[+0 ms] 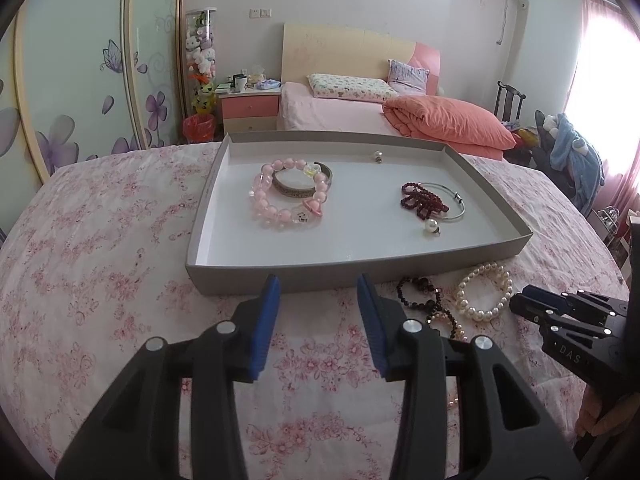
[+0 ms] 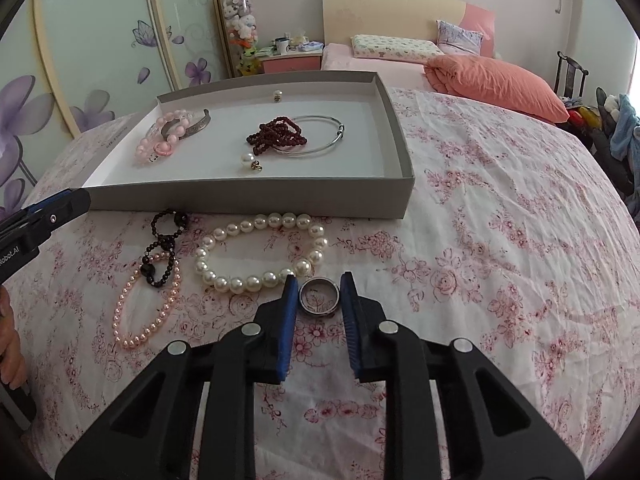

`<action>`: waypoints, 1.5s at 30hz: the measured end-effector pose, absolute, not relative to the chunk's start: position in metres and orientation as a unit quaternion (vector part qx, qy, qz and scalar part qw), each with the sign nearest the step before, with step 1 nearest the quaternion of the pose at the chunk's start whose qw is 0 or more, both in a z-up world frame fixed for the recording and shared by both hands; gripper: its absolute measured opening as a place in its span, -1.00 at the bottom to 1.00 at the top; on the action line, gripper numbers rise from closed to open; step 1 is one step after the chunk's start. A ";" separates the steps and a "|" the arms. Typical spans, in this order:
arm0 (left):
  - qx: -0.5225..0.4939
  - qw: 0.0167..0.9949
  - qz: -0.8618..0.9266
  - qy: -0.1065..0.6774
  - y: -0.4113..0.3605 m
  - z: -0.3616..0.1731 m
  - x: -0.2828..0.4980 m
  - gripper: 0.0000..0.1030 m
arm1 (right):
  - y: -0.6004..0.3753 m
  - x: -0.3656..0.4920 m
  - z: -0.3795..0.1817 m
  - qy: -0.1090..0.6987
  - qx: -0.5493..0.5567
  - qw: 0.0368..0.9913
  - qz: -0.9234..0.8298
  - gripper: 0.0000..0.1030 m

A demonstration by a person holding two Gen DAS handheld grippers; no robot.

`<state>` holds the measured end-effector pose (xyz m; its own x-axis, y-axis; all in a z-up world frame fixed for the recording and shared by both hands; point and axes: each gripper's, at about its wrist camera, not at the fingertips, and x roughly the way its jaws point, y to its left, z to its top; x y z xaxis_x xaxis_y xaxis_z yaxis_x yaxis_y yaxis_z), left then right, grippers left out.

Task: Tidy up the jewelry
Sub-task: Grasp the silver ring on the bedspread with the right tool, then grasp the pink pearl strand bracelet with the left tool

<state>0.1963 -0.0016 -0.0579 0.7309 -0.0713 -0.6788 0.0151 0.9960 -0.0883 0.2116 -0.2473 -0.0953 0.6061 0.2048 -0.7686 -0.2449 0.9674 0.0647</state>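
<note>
A grey tray (image 1: 352,270) (image 2: 248,196) on the floral cloth holds a pink bead bracelet (image 1: 290,196) (image 2: 158,142), a dark red bead strand (image 1: 424,200) (image 2: 276,132), a silver bangle (image 2: 320,136) and a pearl pendant (image 2: 248,159). In front of it lie a white pearl bracelet (image 2: 260,252) (image 1: 486,296), a black bead strand (image 2: 164,248) and a pink pearl strand (image 2: 144,308). My right gripper (image 2: 319,280) is open, its pads either side of a silver ring (image 2: 319,296) on the cloth. My left gripper (image 1: 318,286) is open and empty before the tray's near wall.
The table carries a pink floral cloth (image 2: 500,240). Behind it are a bed with an orange pillow (image 1: 448,120), a pink nightstand (image 1: 250,110) and a flowered wardrobe (image 1: 80,92). The right gripper's body (image 1: 572,320) shows at the left view's right edge.
</note>
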 end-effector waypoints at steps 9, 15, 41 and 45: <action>-0.036 0.919 -0.071 0.385 -0.015 -0.062 0.190 -0.20 | -0.265 0.206 -0.095 0.427 -0.008 0.900 0.089 -0.55; -0.014 0.897 -0.136 0.420 -0.044 -0.074 0.184 -0.20 | -0.264 0.207 -0.095 0.427 -0.009 0.900 0.089 -0.55; 0.049 0.888 -0.056 0.454 -0.009 -0.087 0.191 -0.87 | -0.259 0.211 -0.094 0.428 -0.019 0.899 0.091 -0.55; 0.032 0.891 -0.015 0.453 0.014 -0.086 0.198 -0.87 | -0.256 0.220 -0.094 0.429 -0.022 0.898 0.090 -0.55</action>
<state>0.1978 0.0139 -0.0861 0.5892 0.0031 -0.8080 0.0548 0.9975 0.0438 0.2199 -0.2559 -0.0938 0.6151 0.1430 -0.7753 -0.1816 0.9827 0.0372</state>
